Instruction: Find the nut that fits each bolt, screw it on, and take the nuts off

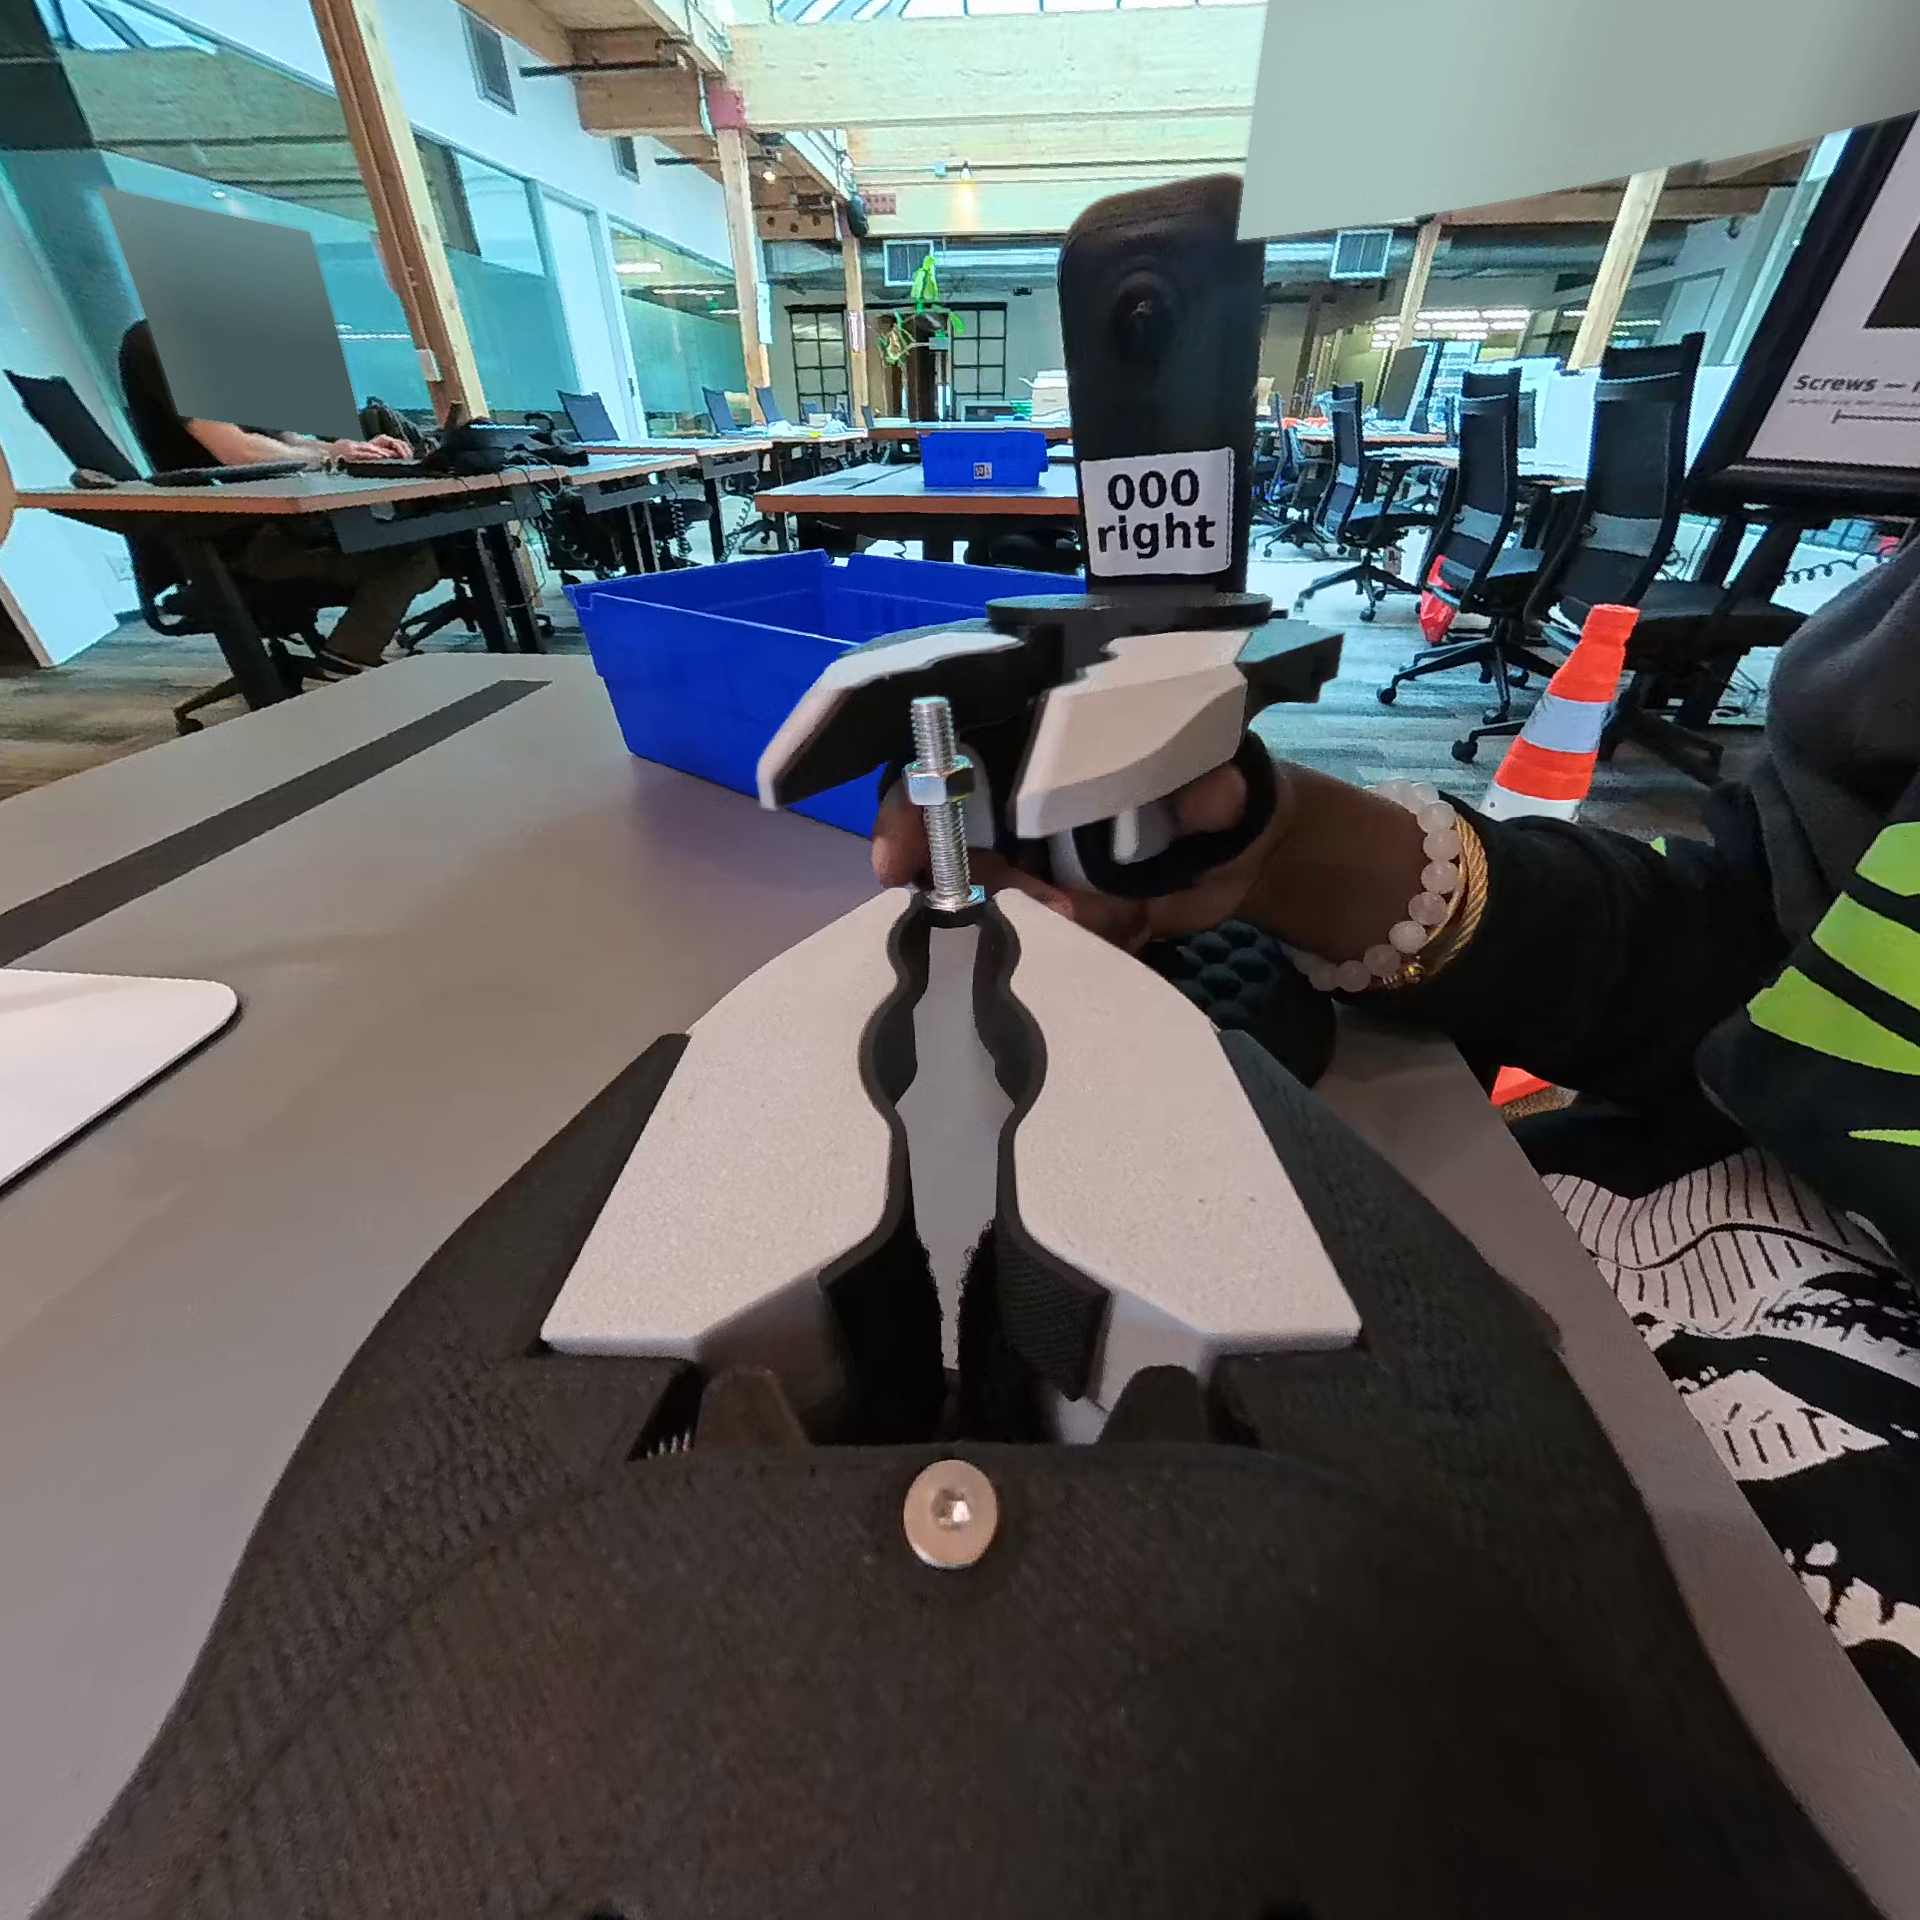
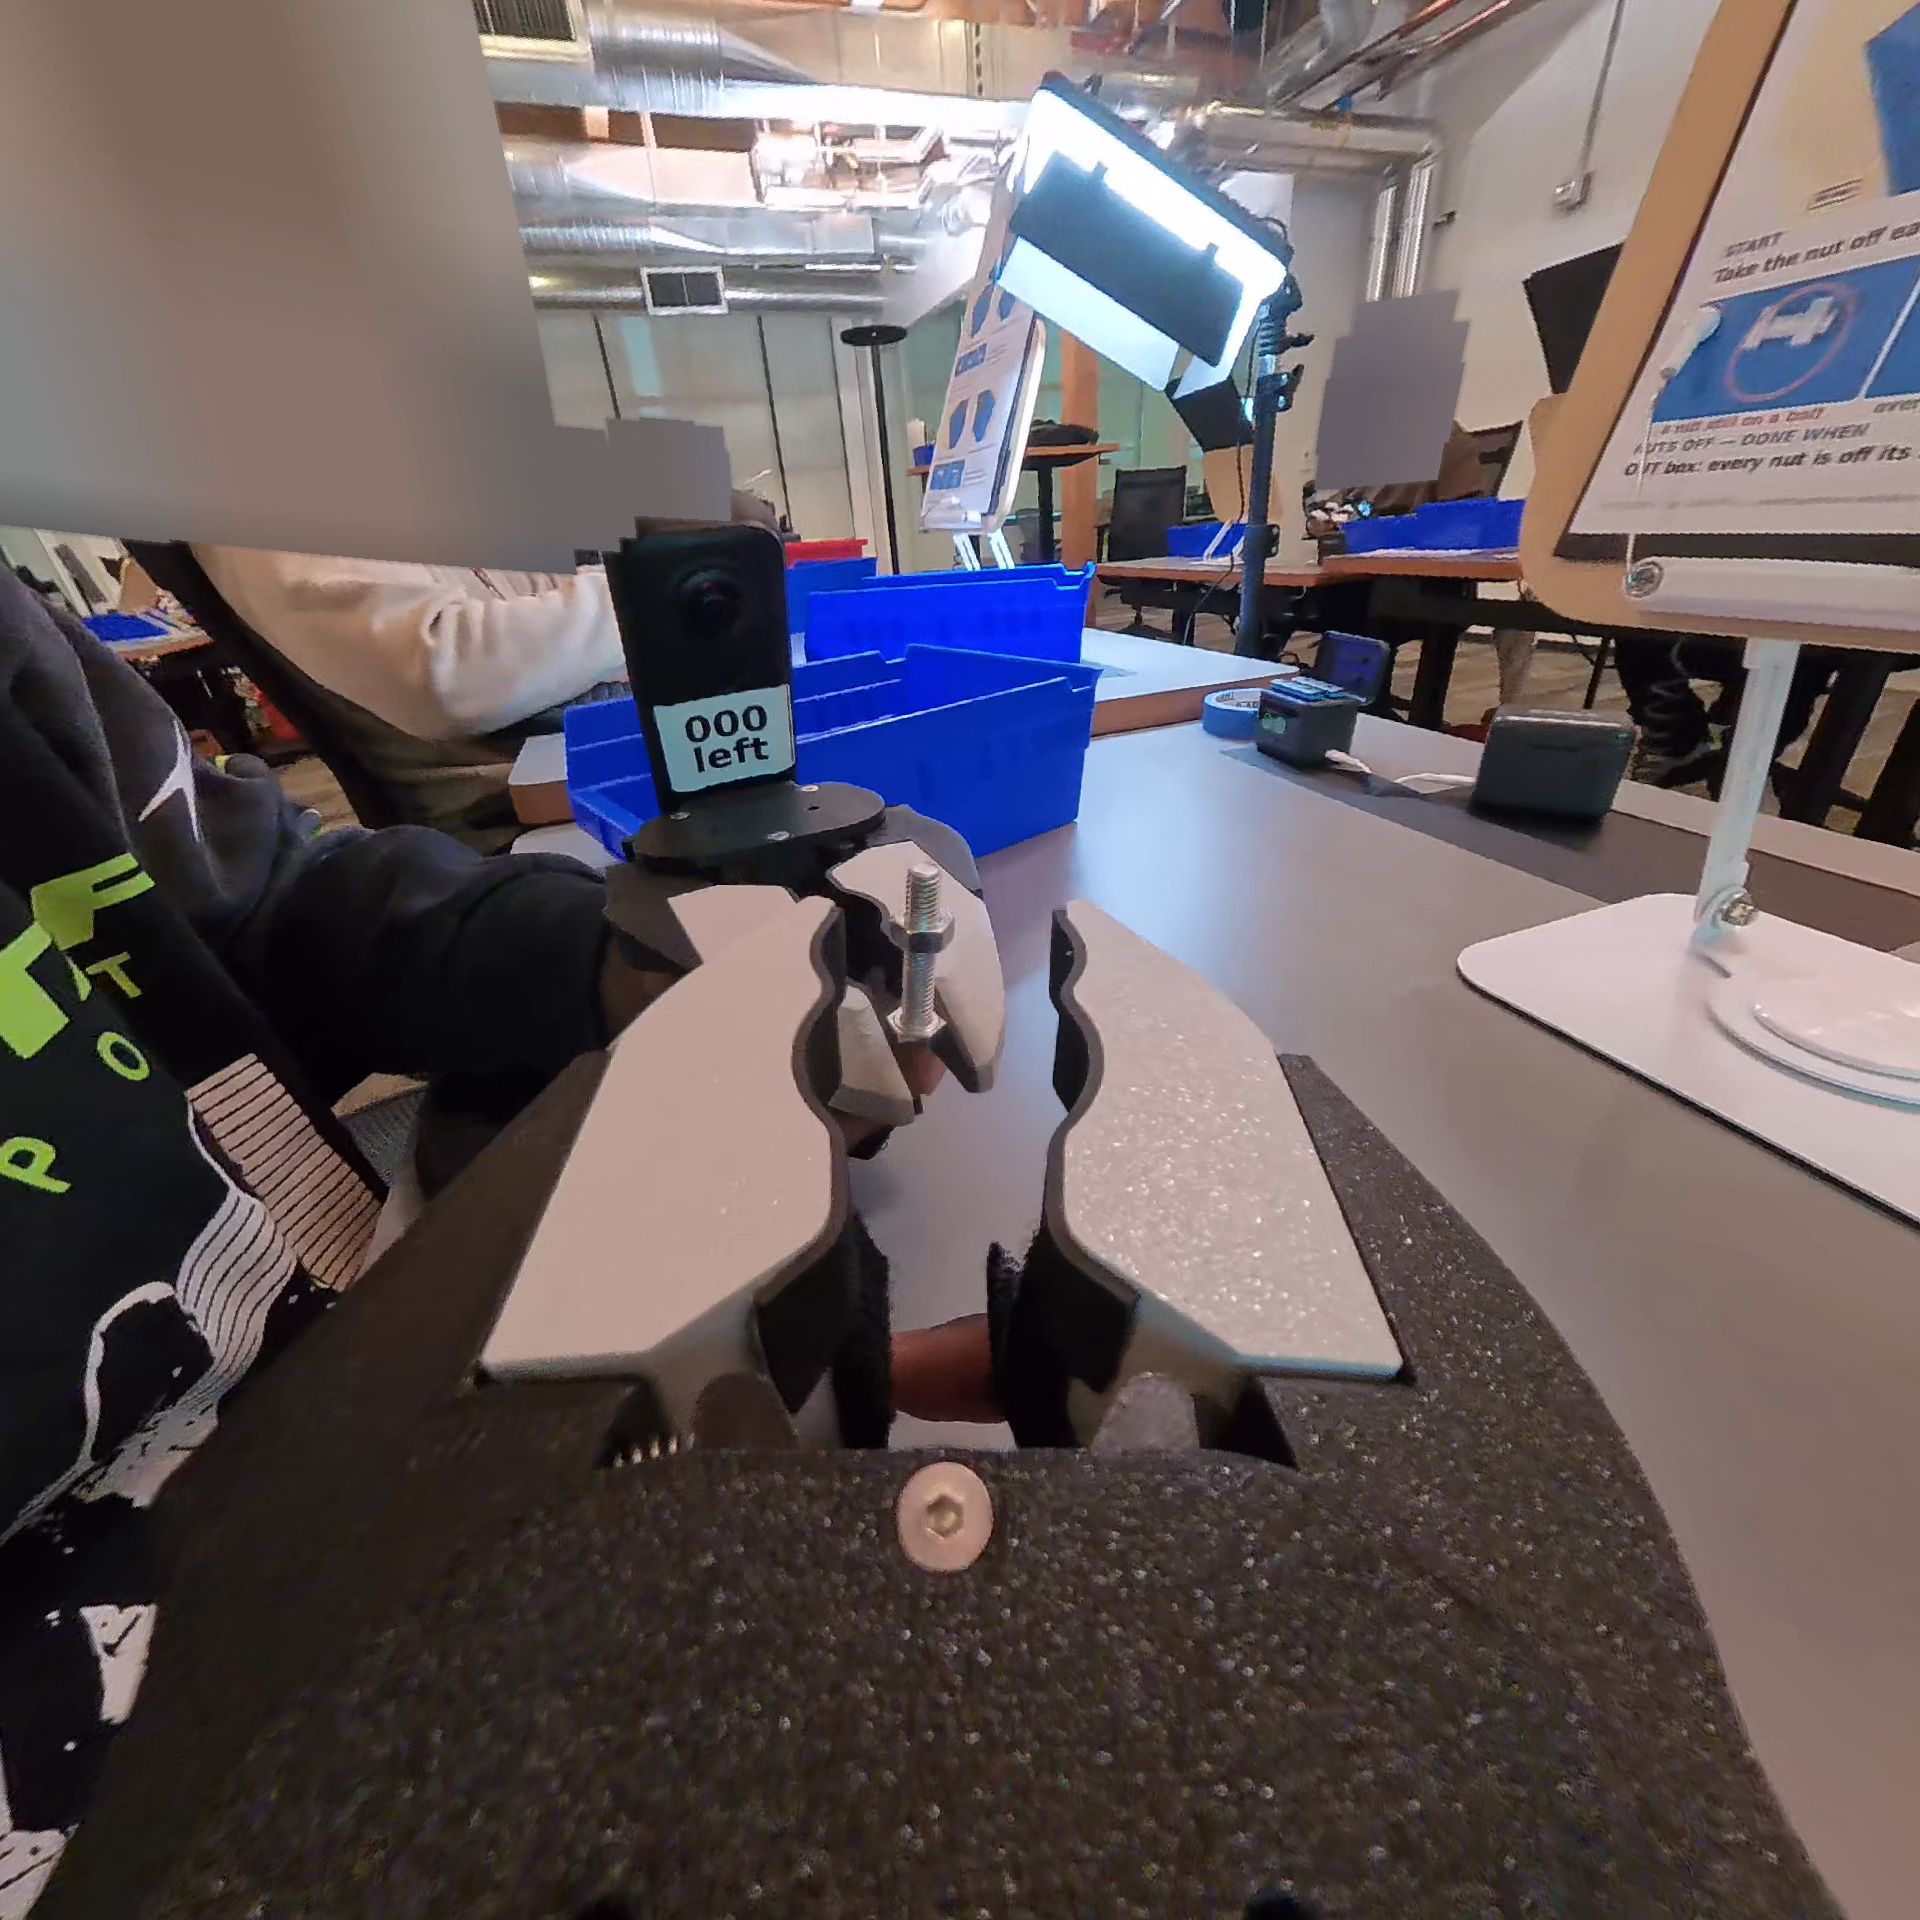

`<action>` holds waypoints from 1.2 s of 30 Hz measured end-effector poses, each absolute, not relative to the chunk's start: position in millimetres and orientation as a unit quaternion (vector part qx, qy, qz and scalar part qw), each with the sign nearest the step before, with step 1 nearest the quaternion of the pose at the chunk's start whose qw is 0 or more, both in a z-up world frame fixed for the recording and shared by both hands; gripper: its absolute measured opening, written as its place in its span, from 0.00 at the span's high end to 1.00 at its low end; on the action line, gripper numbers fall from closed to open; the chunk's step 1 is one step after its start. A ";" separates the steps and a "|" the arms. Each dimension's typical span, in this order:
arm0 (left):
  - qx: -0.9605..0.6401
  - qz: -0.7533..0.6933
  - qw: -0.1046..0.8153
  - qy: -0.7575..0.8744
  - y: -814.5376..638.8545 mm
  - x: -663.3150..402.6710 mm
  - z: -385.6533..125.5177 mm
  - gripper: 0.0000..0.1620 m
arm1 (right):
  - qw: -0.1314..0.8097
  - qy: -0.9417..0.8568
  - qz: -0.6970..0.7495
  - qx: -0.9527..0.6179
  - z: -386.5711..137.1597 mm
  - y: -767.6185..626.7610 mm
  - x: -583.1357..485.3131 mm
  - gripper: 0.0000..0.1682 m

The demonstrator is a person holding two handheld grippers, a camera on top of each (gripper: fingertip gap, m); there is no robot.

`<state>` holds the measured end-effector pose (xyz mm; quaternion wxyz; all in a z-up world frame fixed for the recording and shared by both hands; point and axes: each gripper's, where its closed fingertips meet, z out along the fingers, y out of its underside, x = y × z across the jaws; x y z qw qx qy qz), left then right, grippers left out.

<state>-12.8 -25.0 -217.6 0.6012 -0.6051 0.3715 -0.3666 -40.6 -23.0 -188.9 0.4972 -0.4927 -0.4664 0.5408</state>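
Observation:
A silver bolt [image 1: 943, 847] stands upright with its head pinched between the tips of my left gripper [image 1: 951, 906], which is shut on it just above the grey table [image 1: 416, 935]. A hex nut [image 1: 938, 781] sits partway down the thread. My right gripper [image 2: 951, 925] is open, its fingers standing on either side of the bolt [image 2: 918, 982] and nut [image 2: 923, 938] without touching them. The right gripper also shows in the left wrist view [image 1: 899, 805], and the left gripper in the right wrist view [image 2: 916, 1036].
A blue bin [image 1: 707, 665] stands on the table behind the grippers, seen also in the right wrist view [image 2: 935, 738]. A white stand base [image 2: 1662, 997] with an instruction sign is at the right. Small devices [image 2: 1304, 717] and a tape roll sit farther back.

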 end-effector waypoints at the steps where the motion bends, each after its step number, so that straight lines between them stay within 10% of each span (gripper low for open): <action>1: -0.605 -0.366 0.601 0.372 -25.3 -12.4 -218.0 0.94 | 0.500 -0.466 0.537 -0.495 -189.5 -21.9 -40.8 0.78; 10: -0.606 -0.365 0.608 0.361 -22.1 -17.7 -214.8 0.94 | 0.545 -0.428 0.520 -0.499 -182.4 -2.7 -22.6 0.90; 22: -0.605 -0.365 0.601 0.374 -25.2 -12.2 -218.5 0.94 | 0.520 -0.460 0.519 -0.499 -190.9 -14.5 -36.1 0.77; 28: -0.604 -0.365 0.612 0.357 -21.7 -18.7 -212.9 0.94 | 0.546 -0.431 0.523 -0.492 -180.8 -4.9 -21.0 0.93; 36: -0.604 -0.362 0.604 0.374 -25.2 -13.2 -217.2 0.94 | 0.520 -0.456 0.539 -0.481 -184.3 -19.7 -33.9 0.77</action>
